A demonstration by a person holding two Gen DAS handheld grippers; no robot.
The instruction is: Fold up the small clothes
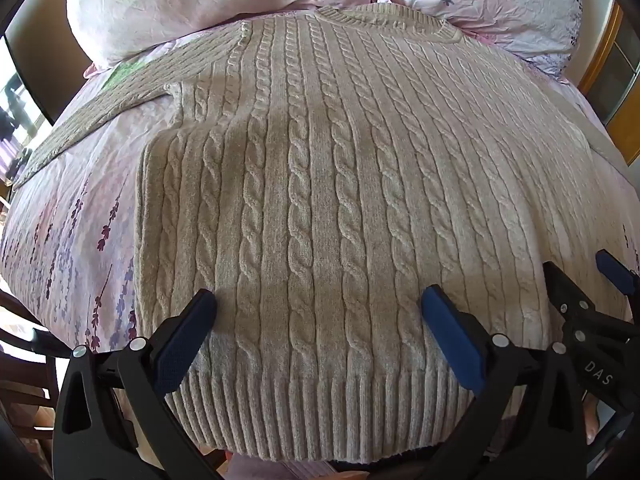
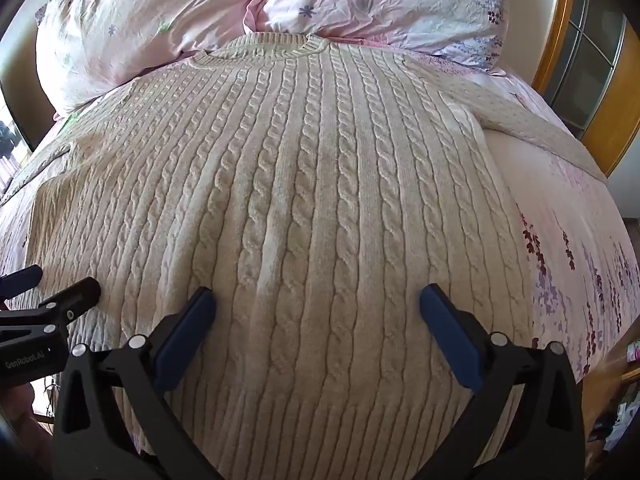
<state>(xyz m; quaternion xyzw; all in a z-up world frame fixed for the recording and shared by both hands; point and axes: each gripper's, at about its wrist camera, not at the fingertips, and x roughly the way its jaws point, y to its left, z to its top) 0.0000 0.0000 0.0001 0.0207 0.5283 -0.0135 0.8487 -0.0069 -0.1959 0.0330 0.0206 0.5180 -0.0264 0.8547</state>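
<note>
A cream cable-knit sweater [image 1: 320, 184] lies flat on the bed, collar far, ribbed hem [image 1: 320, 412] near me. It also fills the right wrist view [image 2: 304, 200]. Its left sleeve [image 1: 100, 116] stretches out to the left, its right sleeve [image 2: 532, 124] to the right. My left gripper [image 1: 318, 300] is open, just above the hem's left part. My right gripper [image 2: 318, 298] is open over the hem's right part. The right gripper's fingers [image 1: 568, 284] show at the right edge of the left wrist view; the left gripper's fingers [image 2: 60, 296] show at the left edge of the right wrist view.
The bed has a pink flowered sheet [image 1: 72, 240]. Two pink pillows [image 2: 132, 28] [image 2: 392, 0] lie beyond the collar. A wooden-framed door [image 2: 592, 64] stands at the far right. Dark chair parts [image 1: 28, 332] are at the lower left.
</note>
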